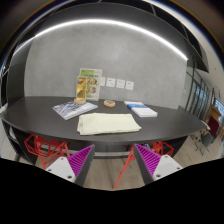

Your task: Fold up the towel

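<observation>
The claw (112,160), two fingers with magenta pads (80,157), stands wide apart and empty, touching nothing. Straight ahead and well beyond it, the pale cream folded cloth towel (108,123) lies flat near the front edge of the dark oval bench (40,122), its long axis running across the fingers' line. Booklets (75,109) and a small upright display stand (89,86) lie farther back.

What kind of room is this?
Probably an office or meeting room: a big dark table holding booklets, red chairs beneath, wall sockets. A folded towel lies beyond the open tongs.
</observation>
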A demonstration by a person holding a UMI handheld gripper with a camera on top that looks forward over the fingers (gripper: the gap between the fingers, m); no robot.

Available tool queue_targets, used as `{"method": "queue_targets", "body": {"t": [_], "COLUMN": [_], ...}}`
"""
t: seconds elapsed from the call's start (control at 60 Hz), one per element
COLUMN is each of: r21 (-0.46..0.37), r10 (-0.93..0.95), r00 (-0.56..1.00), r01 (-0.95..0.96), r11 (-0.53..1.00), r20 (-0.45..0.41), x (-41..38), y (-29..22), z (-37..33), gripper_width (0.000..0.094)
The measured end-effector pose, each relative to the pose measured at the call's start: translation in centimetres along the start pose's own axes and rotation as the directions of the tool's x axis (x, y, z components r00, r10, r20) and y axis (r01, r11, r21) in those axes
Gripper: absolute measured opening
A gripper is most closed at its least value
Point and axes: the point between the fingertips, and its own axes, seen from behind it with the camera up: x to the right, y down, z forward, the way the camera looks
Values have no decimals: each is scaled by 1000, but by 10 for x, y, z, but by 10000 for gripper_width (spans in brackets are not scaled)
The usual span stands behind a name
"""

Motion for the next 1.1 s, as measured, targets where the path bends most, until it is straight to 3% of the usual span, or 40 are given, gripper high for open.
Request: {"method": "queue_targets", "body": {"t": [0.117, 0.383, 0.567, 0.583, 0.6, 0.617, 0.683, 0.733, 0.867, 0.983, 1.1], "r21": [-2, -6, -43, -48, -54, -64, -40, -34, 6, -33, 79], "r10": [-9, -80, -120, -125, -130, -137, -122, -122, -147, -29, -36], "r00": [999, 946, 905, 902, 899, 895, 893, 915, 903, 876, 920], "r01": [9, 86, 150, 158, 167, 181, 154, 146, 158, 52, 5], "r11": [1000, 996, 988, 986, 984, 981, 987, 989, 987, 998, 997], "r20": [50, 313, 408, 413, 419, 425, 433, 383, 404, 482, 390], "x": [22, -84, -131, -133, -135, -137, -136, -121, -124, -121, -54], "y": [-15, -24, -18, -16, -13, -9, -17, -20, -22, -36, -91], "z": [30, 153, 235, 241, 247, 251, 263, 273, 275, 265, 267], "gripper_width": [820, 816, 725, 748, 679, 715, 357, 96, 56, 42, 42]}}
